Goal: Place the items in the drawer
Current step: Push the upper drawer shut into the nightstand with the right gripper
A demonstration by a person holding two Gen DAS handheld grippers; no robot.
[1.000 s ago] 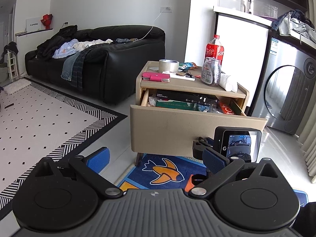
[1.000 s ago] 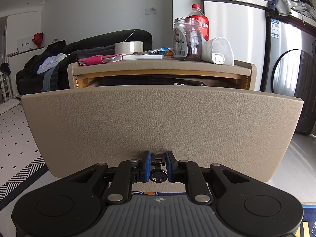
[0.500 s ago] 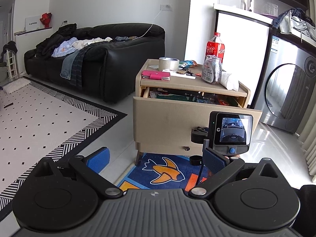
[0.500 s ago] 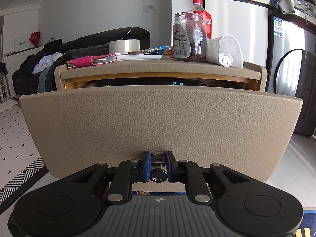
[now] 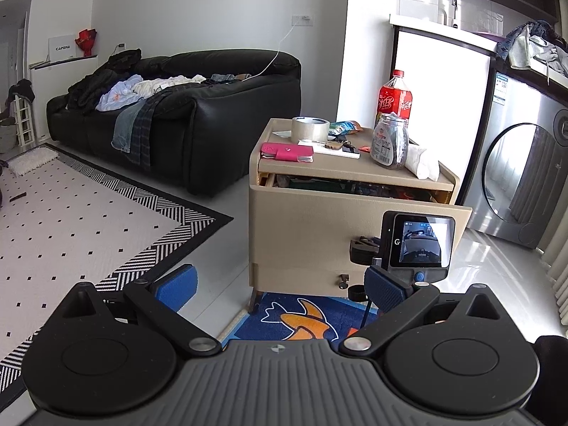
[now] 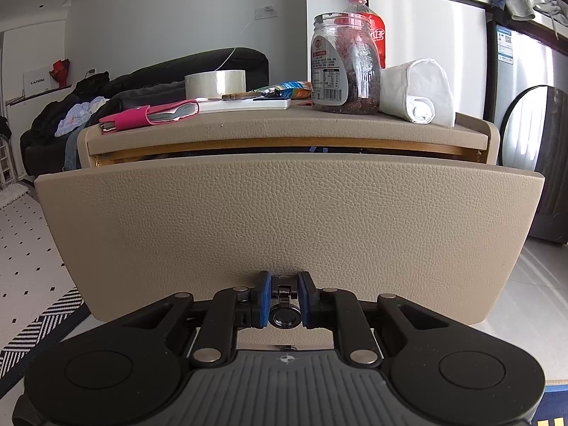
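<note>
**Drawer nearly shut, right gripper on its pull**

The drawer (image 6: pixel 284 220) of the beige nightstand (image 5: pixel 355 172) stands slightly out from the cabinet, a narrow gap showing dark packed contents under the top in the left wrist view. The right gripper (image 6: pixel 283 300) sits low at the drawer front, its blue pads pressed together on the small dark metal pull (image 6: pixel 283 314). The left gripper (image 5: pixel 280 289) hangs back from the nightstand with its fingers spread wide and nothing between them.

On the nightstand top lie a pink wallet (image 6: pixel 149 115), a roll of clear tape (image 6: pixel 215 83), a glass jar (image 6: pixel 342 67) with dark contents, a red soda bottle (image 5: pixel 394 97) behind it and a rolled white cloth (image 6: pixel 417 94) at the right edge. A black sofa (image 5: pixel 184 120) strewn with clothes stands to the left, a washing machine (image 5: pixel 525 177) to the right, and a blue fish-pattern mat (image 5: pixel 301 319) lies below.
</note>
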